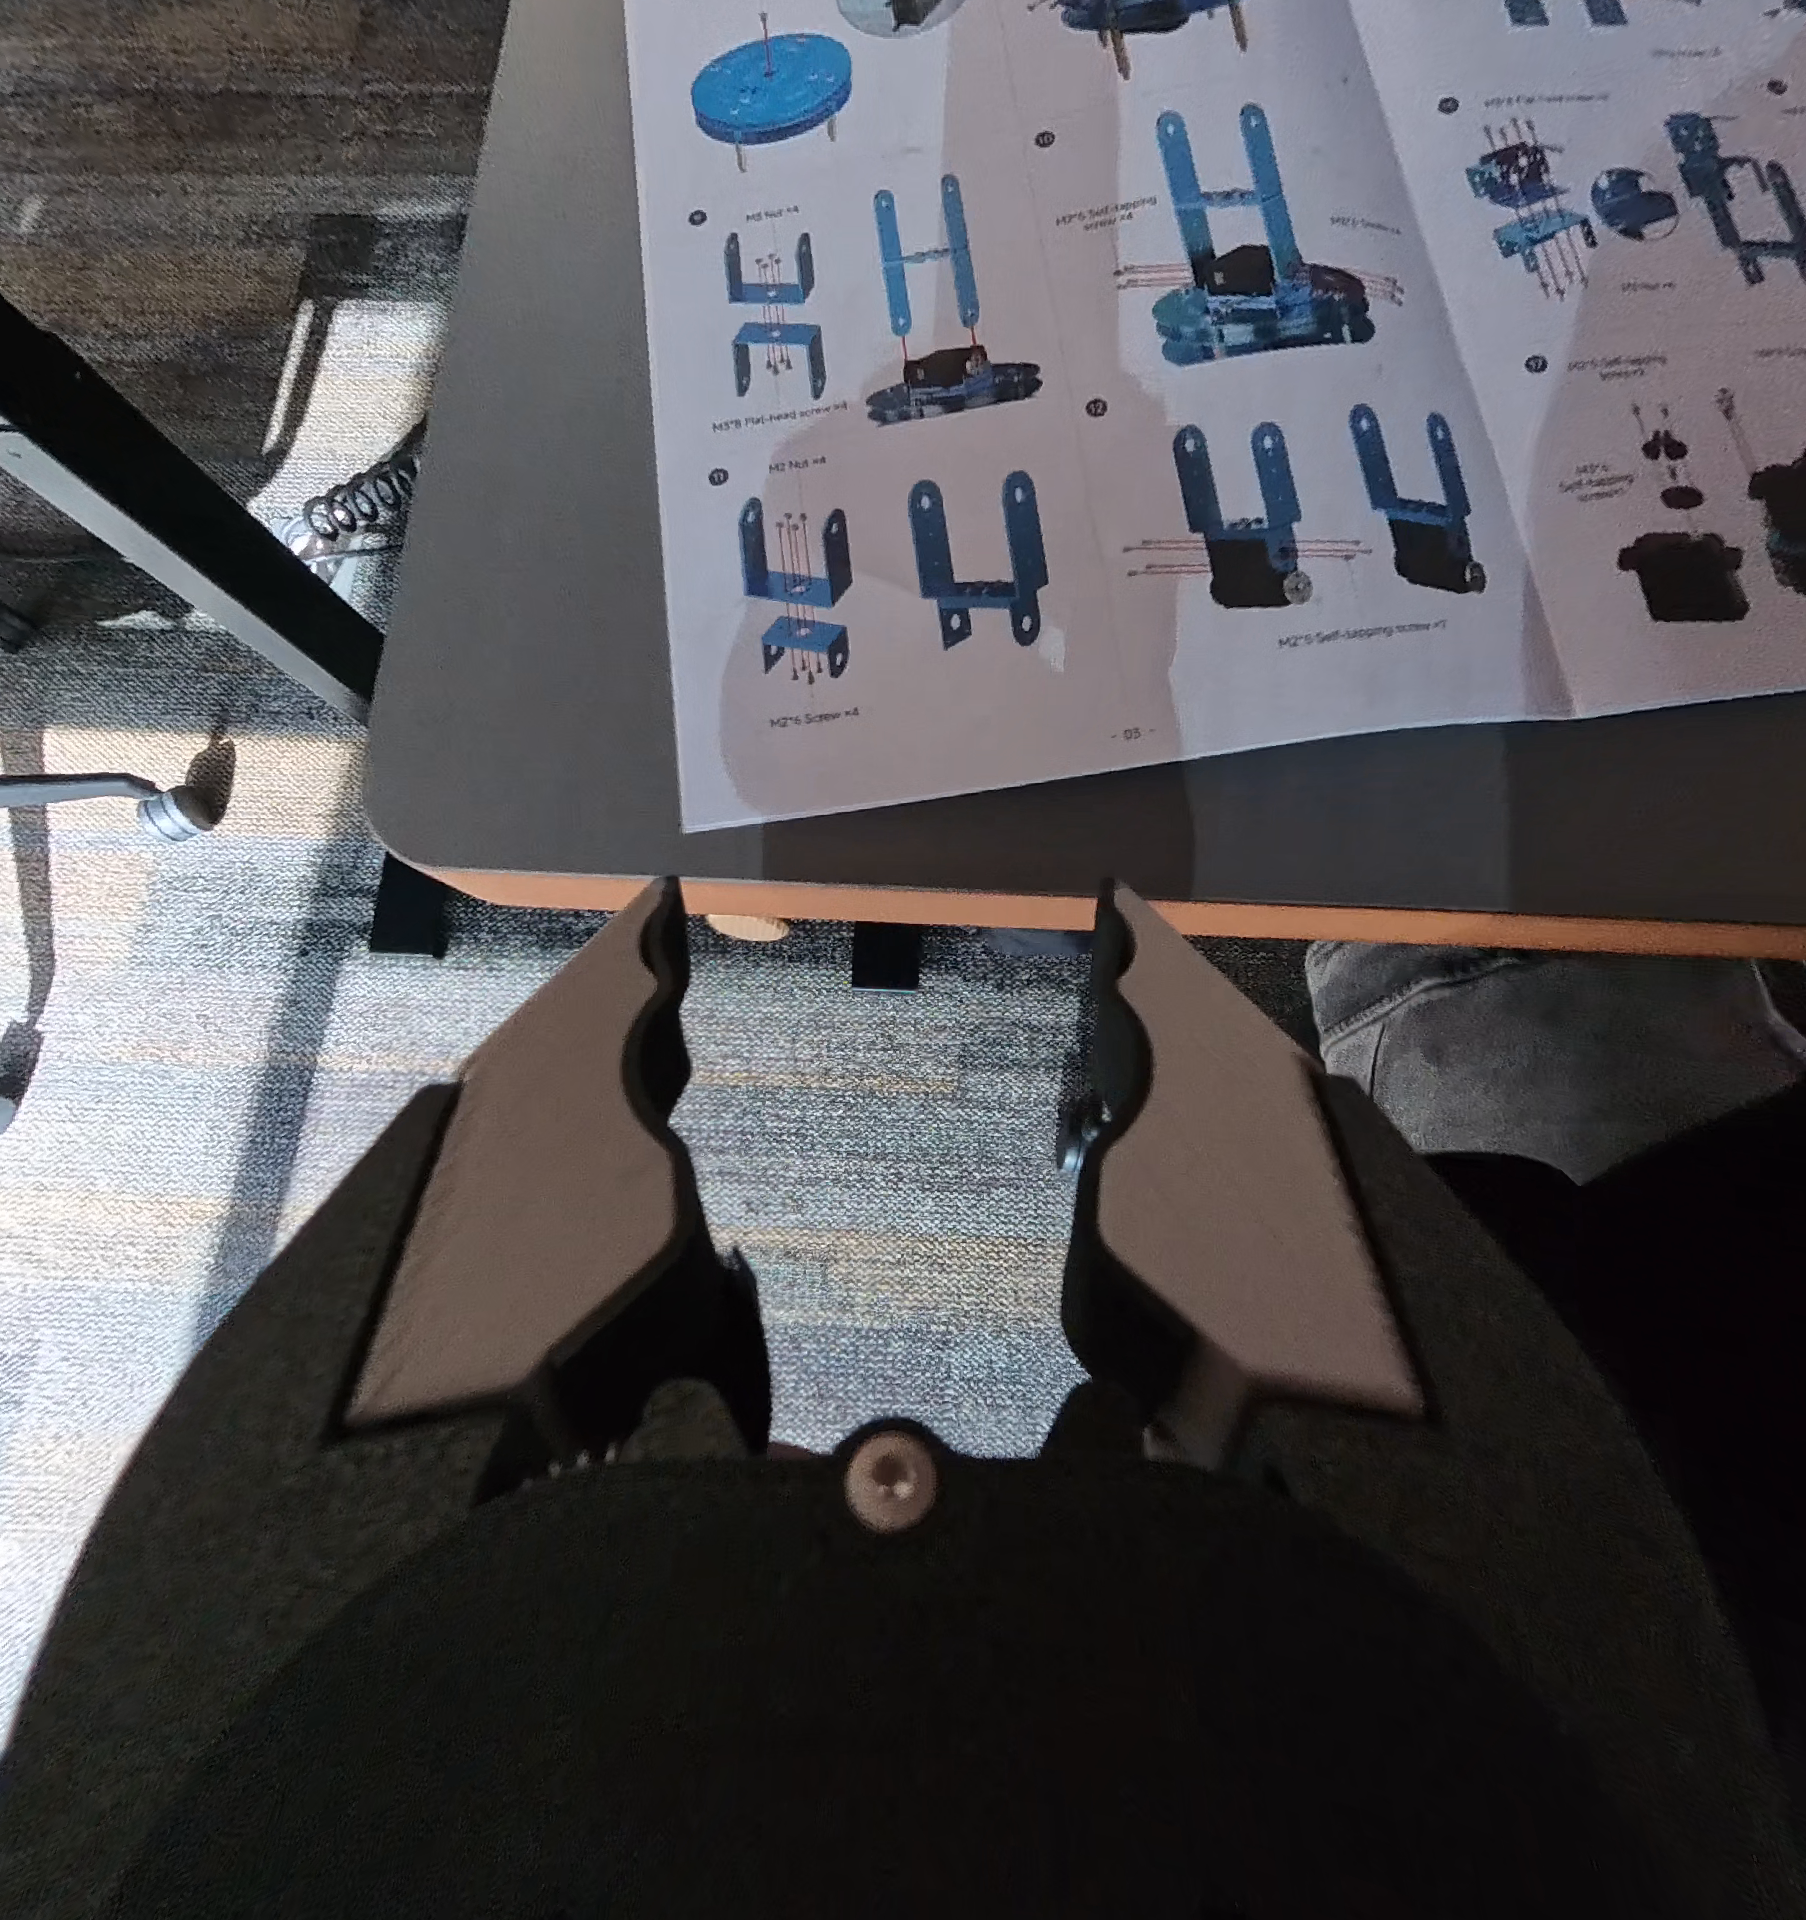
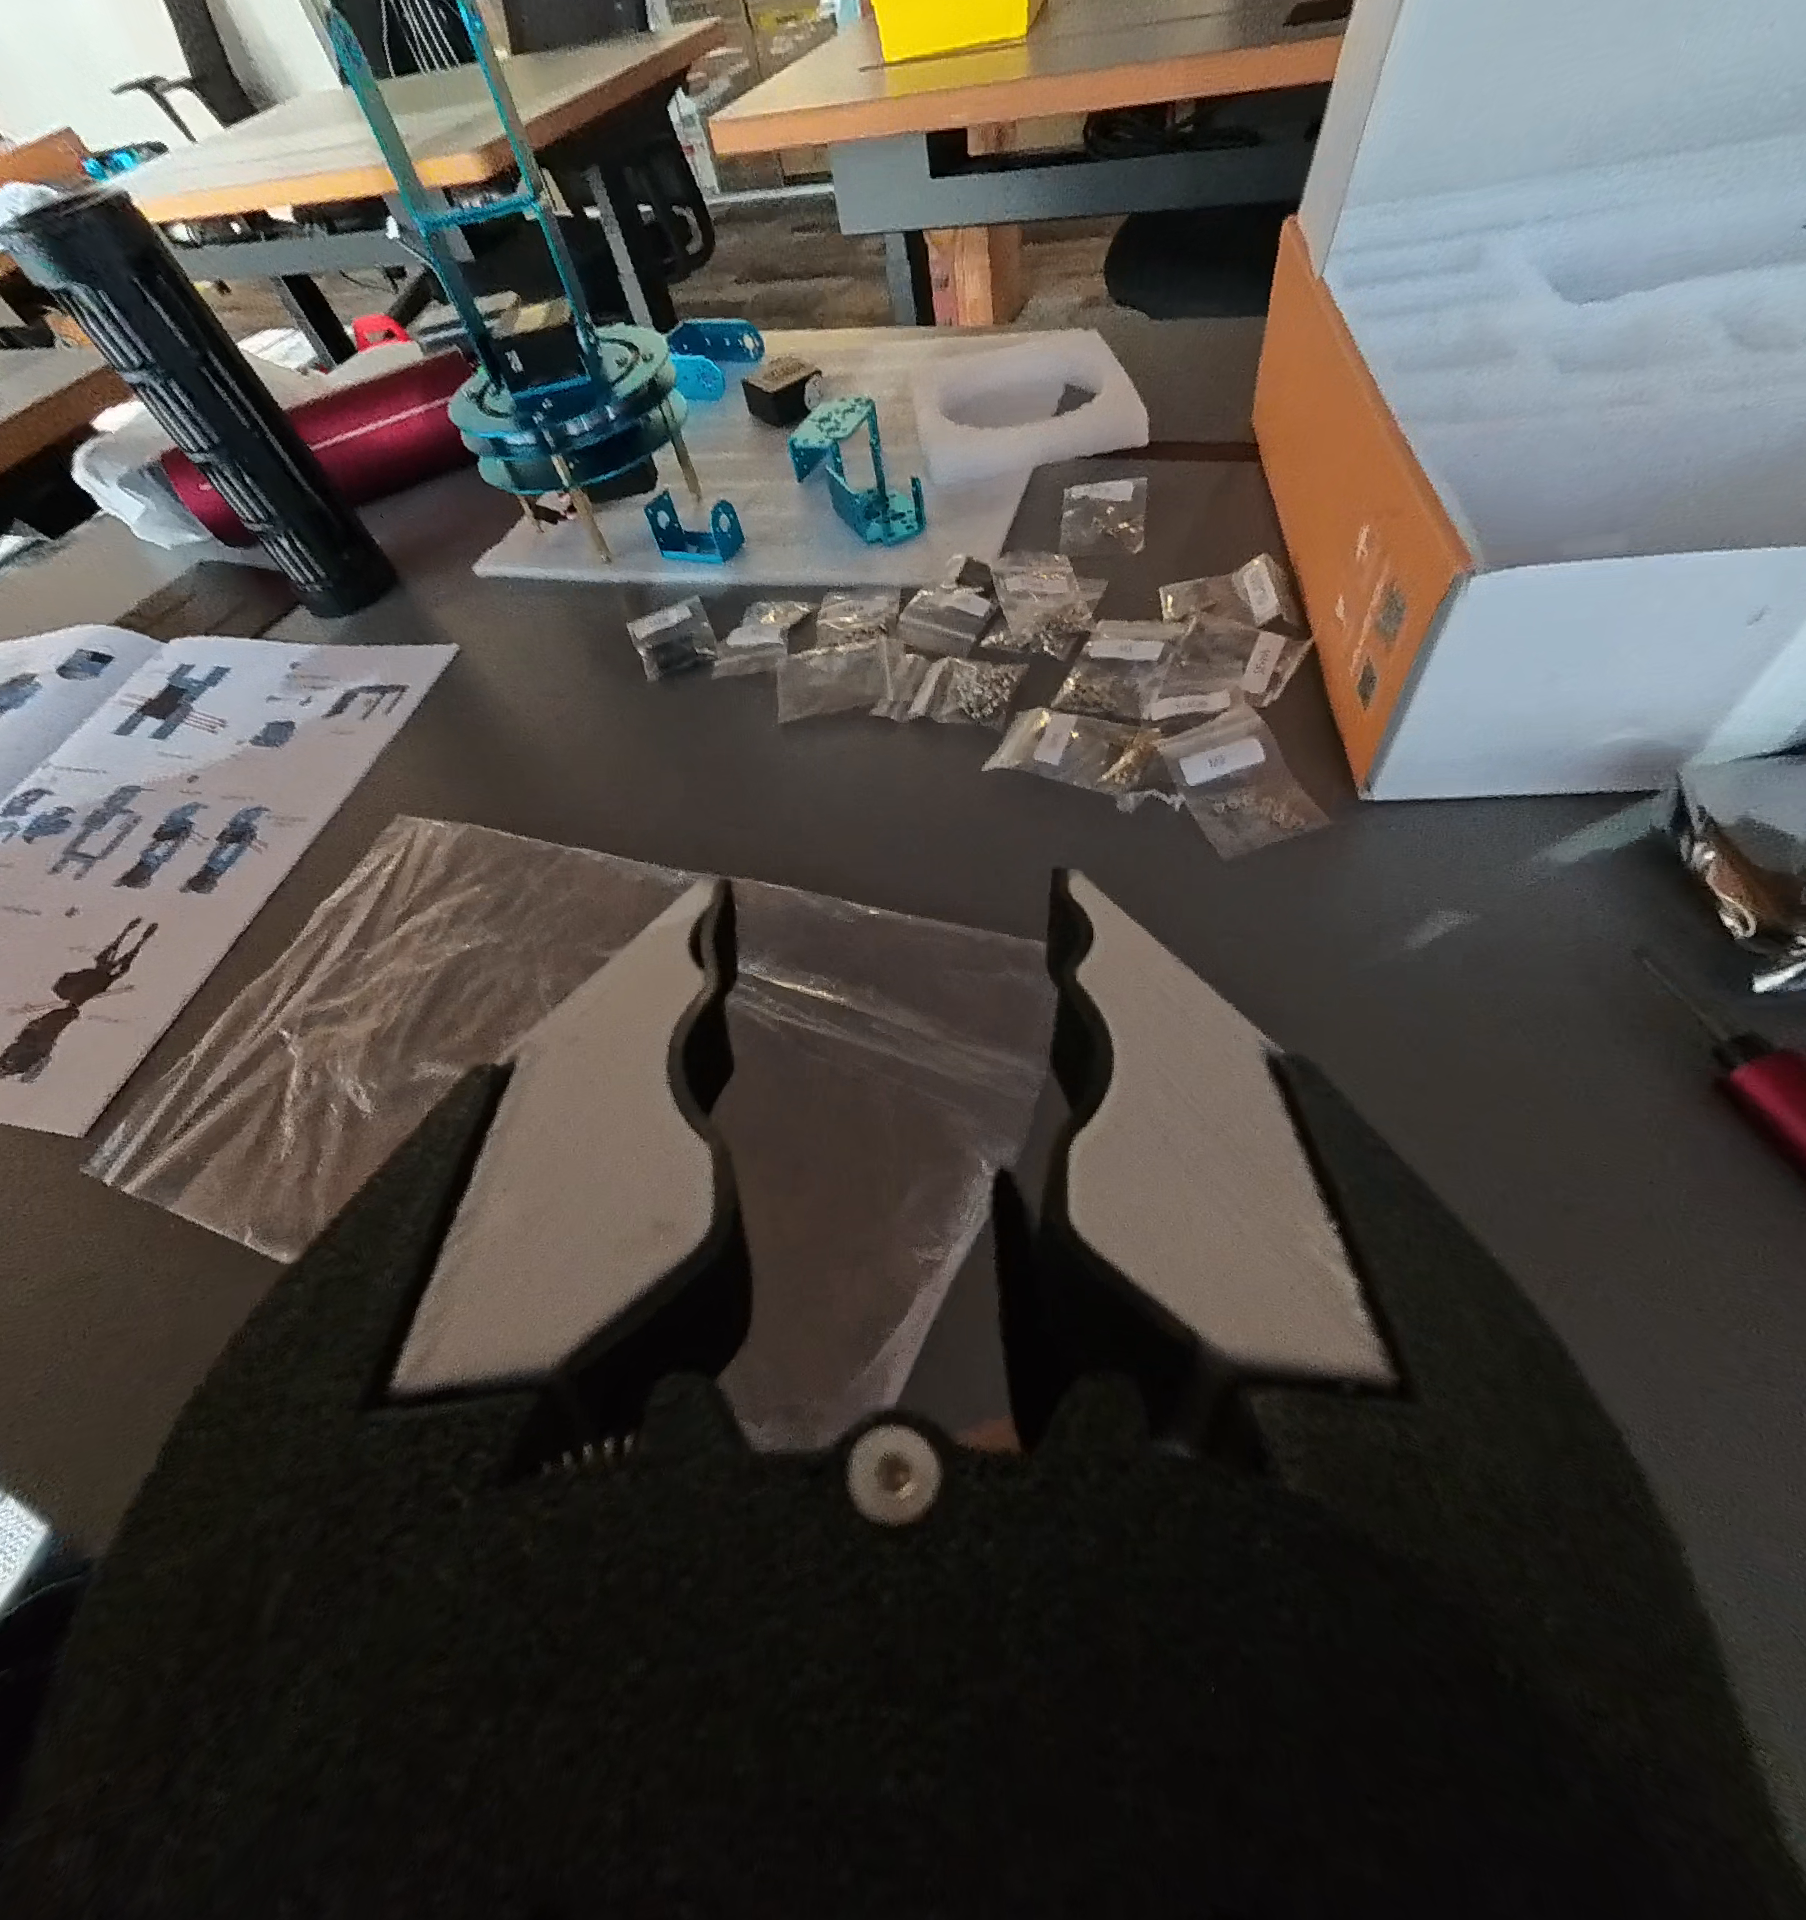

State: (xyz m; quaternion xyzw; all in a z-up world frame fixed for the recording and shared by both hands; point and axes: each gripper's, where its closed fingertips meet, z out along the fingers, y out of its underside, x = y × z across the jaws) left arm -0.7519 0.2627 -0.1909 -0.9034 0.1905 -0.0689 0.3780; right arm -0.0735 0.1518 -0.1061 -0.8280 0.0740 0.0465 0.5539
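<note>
- While the left gripper hangs off the near edge of the dark table, its fingers are spread wide and hold nothing. Only carpet lies under them, so anything picked up and let slip here would likely fall to the floor.
- Its tips are level with the table's rim and close to it. A forward push at this height could knock them against the edge.
- Nearest on the tabletop is the open instruction booklet, lying flat just beyond the rim. A fingertip dragged across it could crease or shove the thin pages.
- Over in the right wrist view, a tall black cylinder stands at the far left behind the booklet. It looks top-heavy, and a sideways sweep could tip it.
- The right gripper is also open and empty, with a moderate gap. It hovers low over a flat clear plastic bag, whether touching I cannot tell. The slick film could slide or bunch up instead of being caught.
- Farther back, the blue assembly stands on thin posts, and a nudge might topple it.
- To its right, the small hardware bags lie crowded and overlapping, so closing on one could snag a neighbour.
- At the far right, a red-handled tool looks round enough to roll if bumped.
</note>
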